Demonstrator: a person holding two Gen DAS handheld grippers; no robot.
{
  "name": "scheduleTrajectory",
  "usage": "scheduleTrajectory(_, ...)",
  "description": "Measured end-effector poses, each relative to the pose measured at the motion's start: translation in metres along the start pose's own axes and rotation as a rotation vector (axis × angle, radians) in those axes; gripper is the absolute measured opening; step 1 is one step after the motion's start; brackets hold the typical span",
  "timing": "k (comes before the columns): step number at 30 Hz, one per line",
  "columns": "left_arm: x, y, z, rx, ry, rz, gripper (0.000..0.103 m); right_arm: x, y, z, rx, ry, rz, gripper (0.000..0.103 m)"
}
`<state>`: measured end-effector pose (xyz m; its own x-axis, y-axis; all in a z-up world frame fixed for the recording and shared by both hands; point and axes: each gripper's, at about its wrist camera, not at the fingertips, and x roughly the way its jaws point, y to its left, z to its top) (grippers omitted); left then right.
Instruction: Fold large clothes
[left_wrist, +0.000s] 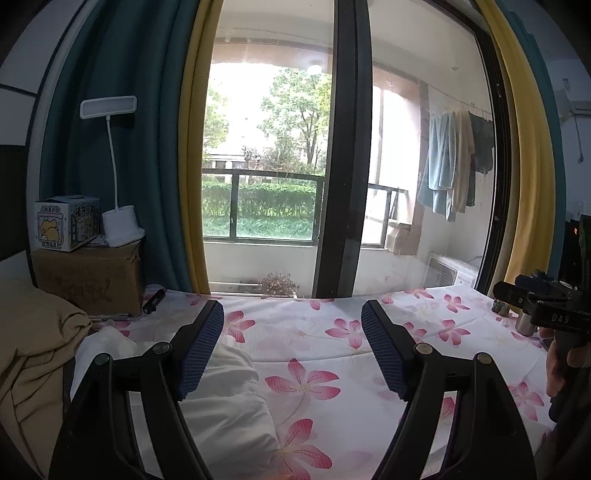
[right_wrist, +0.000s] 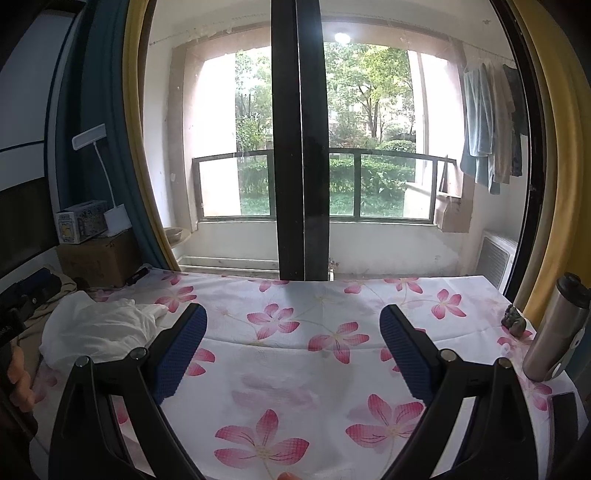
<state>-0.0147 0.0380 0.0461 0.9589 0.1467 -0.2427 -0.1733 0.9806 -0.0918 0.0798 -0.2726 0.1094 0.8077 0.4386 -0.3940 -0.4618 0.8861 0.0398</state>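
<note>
A crumpled white garment (left_wrist: 225, 402) lies on the left part of the table, which is covered by a white cloth with pink flowers (left_wrist: 314, 332). My left gripper (left_wrist: 291, 314) hovers open just above the garment's right edge, nothing between its blue pads. In the right wrist view the same white garment (right_wrist: 99, 325) is bunched at the left, and my right gripper (right_wrist: 293, 317) stands open over the bare flowered cloth (right_wrist: 295, 369), to the right of the garment. The right gripper's body (left_wrist: 546, 306) and a hand show at the right edge of the left wrist view.
A tan cloth (left_wrist: 33, 350) is heaped at the far left. A cardboard box (left_wrist: 88, 280) at the back left carries a printed tissue box (left_wrist: 66, 221) and a white lamp (left_wrist: 122, 225). A steel bottle (right_wrist: 554, 328) and a small dark object (right_wrist: 513, 321) stand at the right edge. Glass doors rise behind the table.
</note>
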Motion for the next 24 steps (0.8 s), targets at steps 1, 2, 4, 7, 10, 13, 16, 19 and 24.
scheduleTrajectory(1, -0.0002, 0.0004, 0.0000, -0.001, -0.001, 0.002, 0.080, 0.0001, -0.0001, -0.0003, 0.000, 0.001, 0.000, 0.094)
scheduleTrajectory(2, 0.0002, 0.0008, 0.0004, -0.002, -0.001, 0.003, 0.080, 0.0005, -0.0002, -0.0003, 0.000, 0.002, 0.000, 0.094)
scheduleTrajectory(4, 0.0007, 0.0015, 0.0007, -0.002, 0.000, 0.002, 0.080, 0.0007, -0.0005, -0.0001, -0.001, 0.002, -0.002, 0.094)
scheduleTrajectory(7, 0.0008, 0.0020, 0.0007, -0.001, 0.000, 0.002, 0.080, 0.0004, -0.0005, -0.0001, -0.002, 0.000, -0.007, 0.094)
scheduleTrajectory(10, 0.0008, 0.0021, 0.0007, -0.002, 0.001, 0.001, 0.080, 0.0000, -0.0009, -0.0007, -0.007, -0.001, -0.016, 0.094)
scheduleTrajectory(13, 0.0007, 0.0024, -0.0001, -0.003, 0.002, -0.003, 0.080, 0.0000, -0.0007, -0.0008, -0.007, -0.001, -0.018, 0.094)
scheduleTrajectory(16, 0.0008, 0.0023, -0.0010, -0.002, 0.004, -0.004, 0.080, -0.0001, -0.0011, -0.0011, -0.007, 0.000, -0.019, 0.094)
scheduleTrajectory(19, 0.0009, 0.0032, -0.0012, -0.005, 0.005, -0.008, 0.080, -0.0002, -0.0007, -0.0010, -0.008, 0.001, -0.020, 0.094)
scheduleTrajectory(24, 0.0013, 0.0026, -0.0020, -0.004, 0.011, -0.013, 0.080, -0.0001, -0.0010, -0.0028, -0.008, 0.007, -0.021, 0.094)
